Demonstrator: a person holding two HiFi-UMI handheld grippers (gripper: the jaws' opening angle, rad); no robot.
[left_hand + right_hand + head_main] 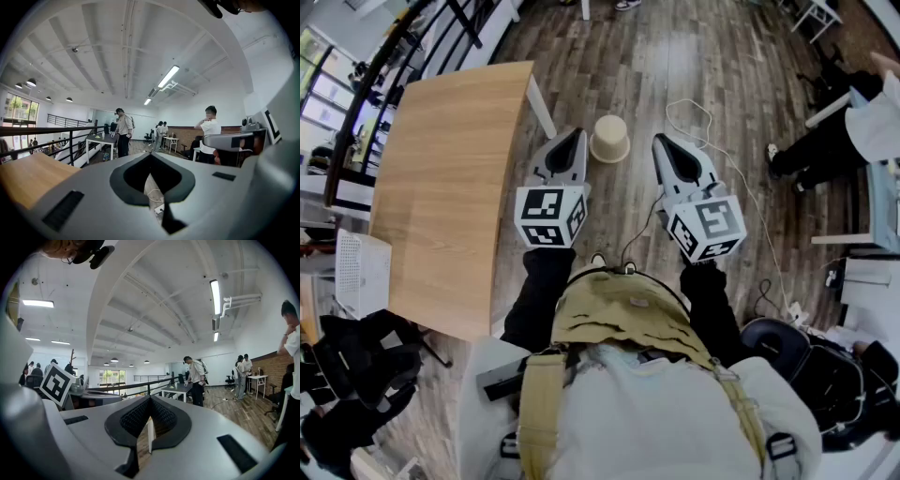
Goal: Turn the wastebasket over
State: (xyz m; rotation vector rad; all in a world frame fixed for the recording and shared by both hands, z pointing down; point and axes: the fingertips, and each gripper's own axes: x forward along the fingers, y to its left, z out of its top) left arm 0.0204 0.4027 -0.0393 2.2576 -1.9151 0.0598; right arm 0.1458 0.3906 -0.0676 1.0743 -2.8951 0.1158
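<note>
Dark wood planks cover the floor [656,66]. A light wooden table [441,187] stands at the left. Tube lights [168,76] glow on the white ceiling [103,56].

I hold my left gripper [573,137] and right gripper [661,142] side by side, roughly level, jaws closed together.

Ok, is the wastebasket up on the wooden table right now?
No, in the head view the wastebasket stands on the floor, just right of the table.
</note>
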